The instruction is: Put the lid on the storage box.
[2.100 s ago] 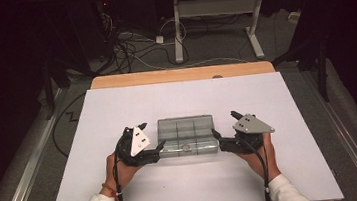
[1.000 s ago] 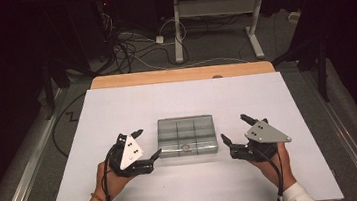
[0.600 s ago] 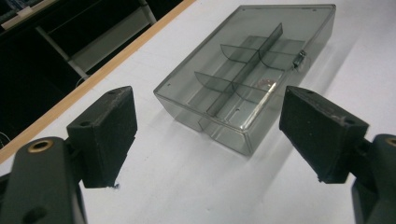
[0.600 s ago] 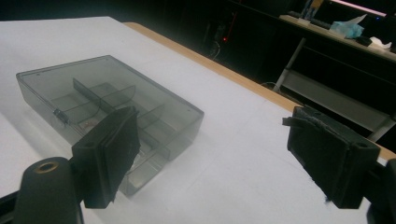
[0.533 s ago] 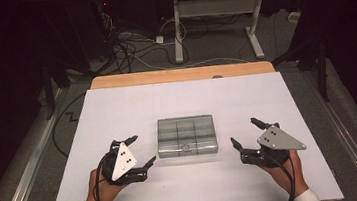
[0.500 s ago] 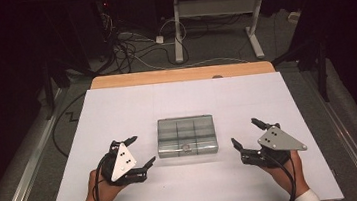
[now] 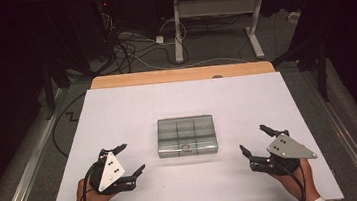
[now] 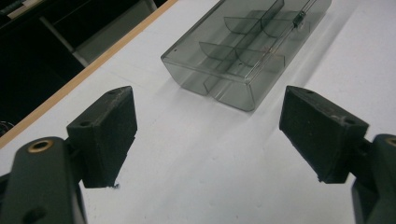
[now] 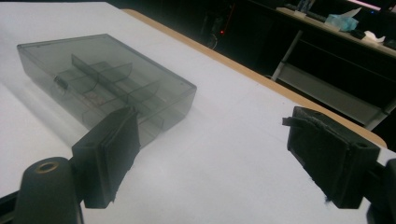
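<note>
Compartment box (image 7: 187, 136) of smoky clear plastic lies shut at the middle of the high view, on the white table sheet (image 7: 191, 189). Nearest, at lower left, the left gripper (image 7: 128, 159) sits with its jaws spread wide and empty; at lower right the right gripper (image 7: 255, 139) gapes likewise. Both are well apart from the box. Beyond the table's wooden far edge (image 7: 179, 75), cables (image 7: 130, 47) trail over the floor.

Bare table (image 7: 182, 105) around the lone box (image 7: 187, 136)
</note>
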Available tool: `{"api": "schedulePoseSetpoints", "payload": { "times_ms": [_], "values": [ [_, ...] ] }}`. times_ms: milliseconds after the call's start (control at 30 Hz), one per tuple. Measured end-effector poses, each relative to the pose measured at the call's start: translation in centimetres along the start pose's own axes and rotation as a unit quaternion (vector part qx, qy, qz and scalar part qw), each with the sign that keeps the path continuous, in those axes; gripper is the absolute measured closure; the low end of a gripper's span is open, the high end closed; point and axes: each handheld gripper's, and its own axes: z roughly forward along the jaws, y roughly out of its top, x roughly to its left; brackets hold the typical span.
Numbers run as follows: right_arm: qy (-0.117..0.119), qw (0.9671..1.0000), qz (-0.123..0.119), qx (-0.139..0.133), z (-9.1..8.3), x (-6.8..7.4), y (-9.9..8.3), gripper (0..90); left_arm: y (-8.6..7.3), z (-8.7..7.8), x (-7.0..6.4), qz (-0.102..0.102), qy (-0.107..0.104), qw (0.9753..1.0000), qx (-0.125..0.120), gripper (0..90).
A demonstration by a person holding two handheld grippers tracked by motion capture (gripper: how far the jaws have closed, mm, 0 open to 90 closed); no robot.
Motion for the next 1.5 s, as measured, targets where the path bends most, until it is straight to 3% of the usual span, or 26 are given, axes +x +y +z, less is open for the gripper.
{"api": "schedulePoseSetpoints", "payload": {
  "times_ms": [300,667,1000,1067,1200,1400,1500],
  "values": [
    [0.0,1.0,0.002,0.001,-0.9,-0.4,-1.3,17.6,-1.4,-0.8,0.0,0.007,0.008,0.9999,0.009,19.1],
    [-0.002,0.9999,0.0,0.014,-1.5,-0.5,-2.9,17.5,-3.3,-1.4,0.2,-0.003,0.01,0.9996,0.025,19.0],
    [0.002,0.9996,-0.003,0.028,-1.9,-0.3,-4.8,17.5,-4.8,-1.2,0.0,-0.006,-0.001,0.9988,0.048,19.1],
    [0.004,0.9996,0.006,0.028,-2.0,-0.2,-5.1,17.5,-5.0,-1.2,-0.2,-0.006,-0.004,0.9985,0.054,19.1],
    [0.006,0.9994,0.016,0.029,-2.2,-0.1,-5.8,17.5,-5.4,-1.1,-0.4,-0.01,-0.008,0.998,0.062,19.0],
    [0.008,0.9992,0.007,0.037,-2.6,0.4,-6.3,17.5,-5.4,-0.9,-0.9,-0.011,-0.011,0.998,0.061,19.0],
    [0.006,0.9993,0.014,0.034,-2.7,0.4,-6.1,17.5,-5.4,-0.9,-1.0,-0.01,-0.011,0.9981,0.06,19.0]
  ]
}}
